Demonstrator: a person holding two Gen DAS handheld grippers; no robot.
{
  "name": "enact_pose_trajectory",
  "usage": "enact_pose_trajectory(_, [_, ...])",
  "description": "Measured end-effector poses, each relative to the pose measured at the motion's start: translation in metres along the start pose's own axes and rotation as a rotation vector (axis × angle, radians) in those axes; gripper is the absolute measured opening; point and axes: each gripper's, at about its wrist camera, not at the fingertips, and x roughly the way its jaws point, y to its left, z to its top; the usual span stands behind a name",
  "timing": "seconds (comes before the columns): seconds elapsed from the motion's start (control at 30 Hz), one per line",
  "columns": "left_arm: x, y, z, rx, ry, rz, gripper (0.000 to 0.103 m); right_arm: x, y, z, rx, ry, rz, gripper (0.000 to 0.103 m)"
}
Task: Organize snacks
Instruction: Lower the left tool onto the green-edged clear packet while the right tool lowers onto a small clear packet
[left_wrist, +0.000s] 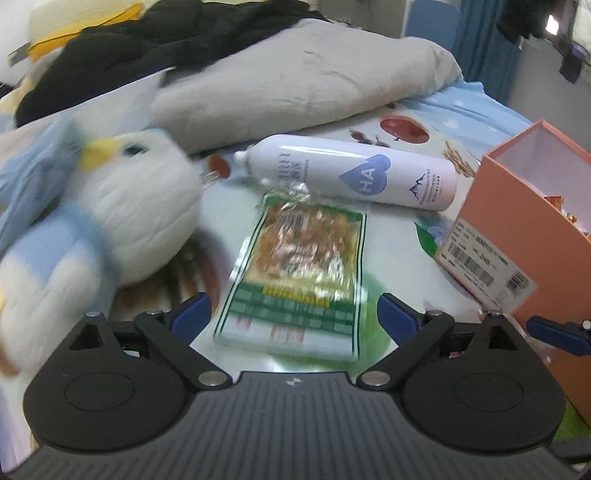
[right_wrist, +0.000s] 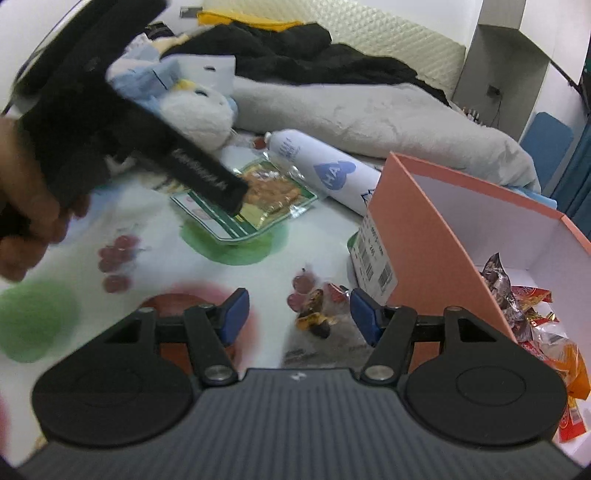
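A flat green-and-clear snack packet lies on the fruit-print sheet, its near end between the open fingers of my left gripper; contact cannot be told. The packet also shows in the right wrist view, partly behind the left gripper's black body. My right gripper is open, low over small wrapped candies on the sheet. An orange box with a white inside stands at the right and holds several wrapped snacks. The box also shows in the left wrist view.
A white spray can lies on its side just beyond the packet. A blue-and-white plush bird sits left of the packet. A grey pillow and black clothing lie behind. The right gripper's blue fingertip shows by the box.
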Motion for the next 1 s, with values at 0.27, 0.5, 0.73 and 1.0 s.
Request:
enact_pose_trajectory(0.27, [0.050,-0.013,0.022,0.071,0.034,-0.035,0.102,0.012,0.004,-0.002,-0.073,0.023,-0.026,0.057])
enact_pose_trajectory(0.5, [0.077,-0.018,0.033,0.087,0.025,-0.035,0.102,0.020,0.009,-0.008,-0.089,0.045,-0.053,0.047])
enact_pose_trajectory(0.73, [0.097,-0.022,0.043,0.108,0.024,-0.006,0.102,0.021,0.007,-0.012,-0.083,0.049,-0.040,0.035])
enact_pose_trajectory(1.0, [0.091,-0.018,0.046,0.069,0.069,0.012,0.089,0.017,0.003,-0.015,-0.062,0.048,-0.002,0.030])
